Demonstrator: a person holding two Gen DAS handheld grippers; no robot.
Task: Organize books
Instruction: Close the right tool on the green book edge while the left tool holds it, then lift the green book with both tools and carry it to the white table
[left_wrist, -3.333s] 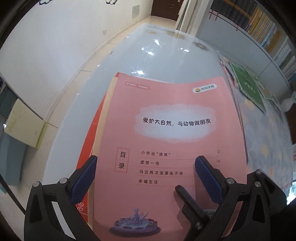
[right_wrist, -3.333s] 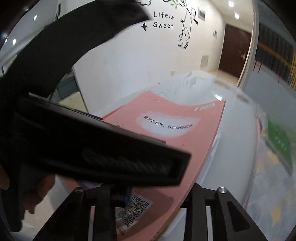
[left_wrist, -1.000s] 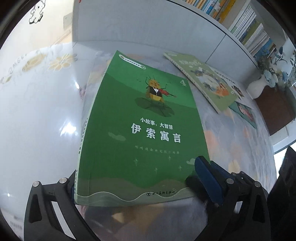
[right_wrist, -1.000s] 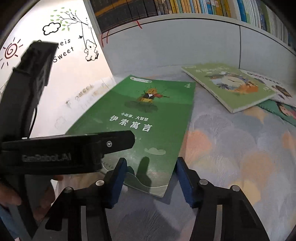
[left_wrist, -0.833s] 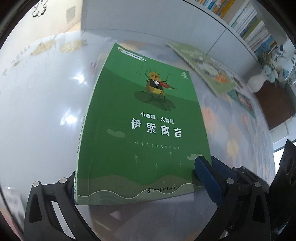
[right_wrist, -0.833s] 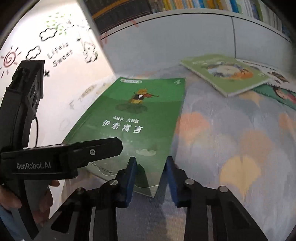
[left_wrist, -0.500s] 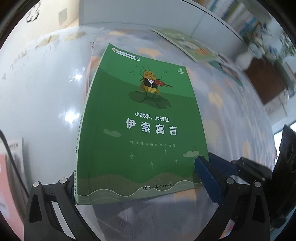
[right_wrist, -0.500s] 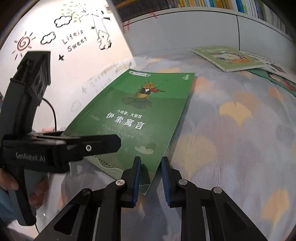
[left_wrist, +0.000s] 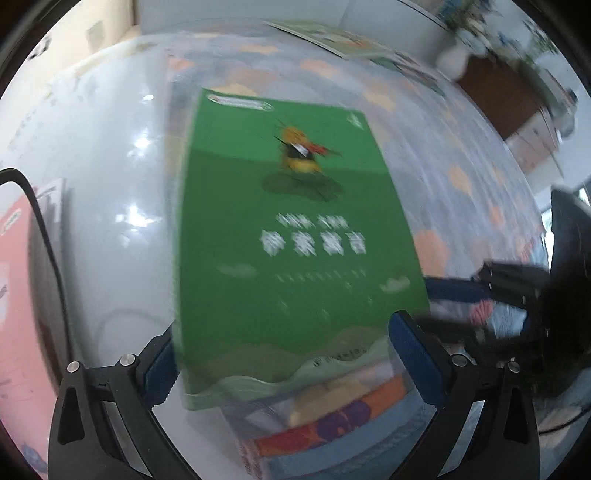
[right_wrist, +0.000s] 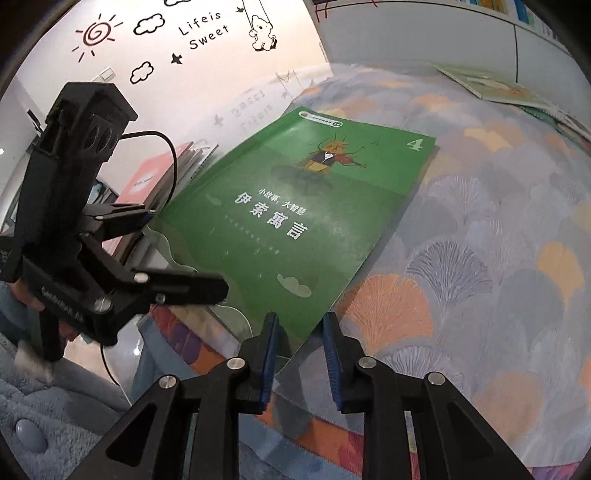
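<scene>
The green book (right_wrist: 295, 218) carries white title characters and an orange insect. The tablecloth (right_wrist: 480, 258) shows grey, orange and yellow fan leaves. Far left lies a pink book (right_wrist: 147, 177); gripper pads (right_wrist: 267, 354) are blue.

A glossy surface (right_wrist: 480, 229) is carrying a cloth printed with fan-shaped leaves in orange, grey and lilac. Behind it, a pale wall (right_wrist: 221, 66) is showing line drawings: a spiral sun (right_wrist: 96, 34), small clouds, a bear on a swing (right_wrist: 261, 27) and the words "Life is Sweet" (right_wrist: 203, 28). A white vase (left_wrist: 452, 55) is standing blurred at the surface's far corner. A fluffy blue cushion (right_wrist: 55, 417) is lying below the near edge.
</scene>
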